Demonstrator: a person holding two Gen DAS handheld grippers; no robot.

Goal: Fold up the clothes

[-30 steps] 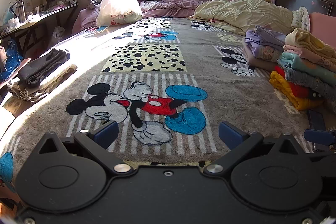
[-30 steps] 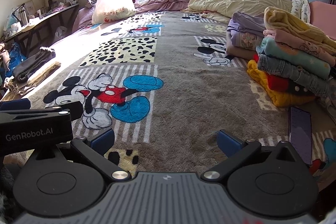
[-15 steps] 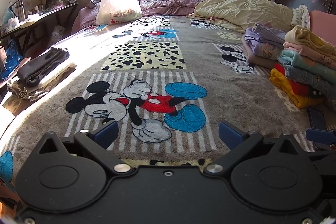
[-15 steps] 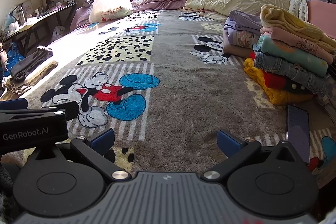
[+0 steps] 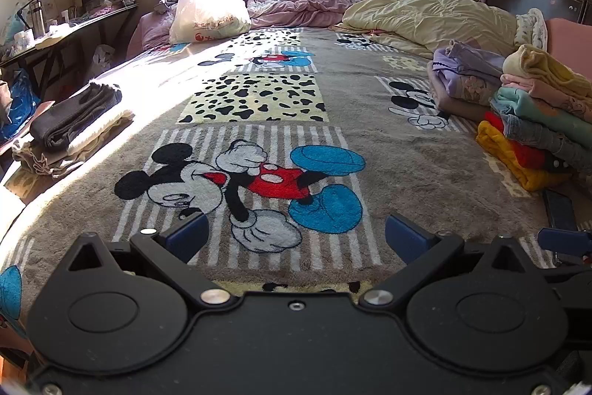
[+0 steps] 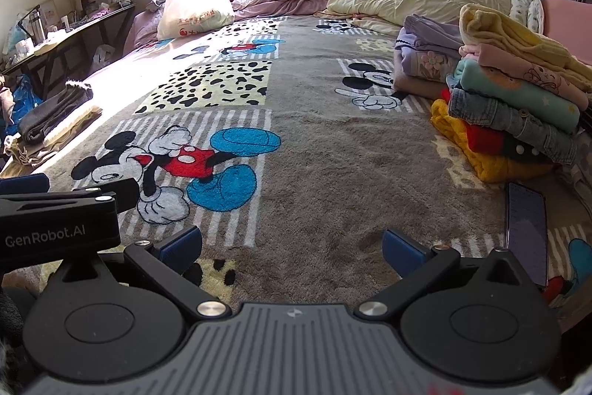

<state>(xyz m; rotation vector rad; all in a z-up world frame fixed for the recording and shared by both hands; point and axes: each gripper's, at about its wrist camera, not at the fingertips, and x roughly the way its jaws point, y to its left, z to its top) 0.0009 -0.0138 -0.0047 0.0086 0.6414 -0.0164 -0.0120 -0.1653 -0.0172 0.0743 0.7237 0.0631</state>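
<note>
A stack of folded clothes (image 6: 518,110) in yellow, red, denim, teal, pink and pale yellow sits at the bed's right side, also in the left wrist view as the same stack (image 5: 536,128). Behind it lies a purple folded pile (image 6: 425,58). Another folded pile, dark grey on cream (image 5: 70,124), rests at the bed's left edge. My left gripper (image 5: 296,239) is open over the cartoon-mouse blanket (image 5: 259,99), holding nothing. My right gripper (image 6: 292,247) is open too, low over the grey blanket (image 6: 333,154), to the right of the left gripper's body (image 6: 55,224).
A dark phone (image 6: 527,228) lies on the blanket near the stack. A white plastic bag (image 5: 207,10), a cream quilt (image 5: 425,17) and a purple sheet lie at the far end. A cluttered side table (image 5: 55,32) stands left of the bed.
Both grippers have drifted slightly; the right view has shifted so the clothes stack sits a little nearer. Both stay open and empty.
</note>
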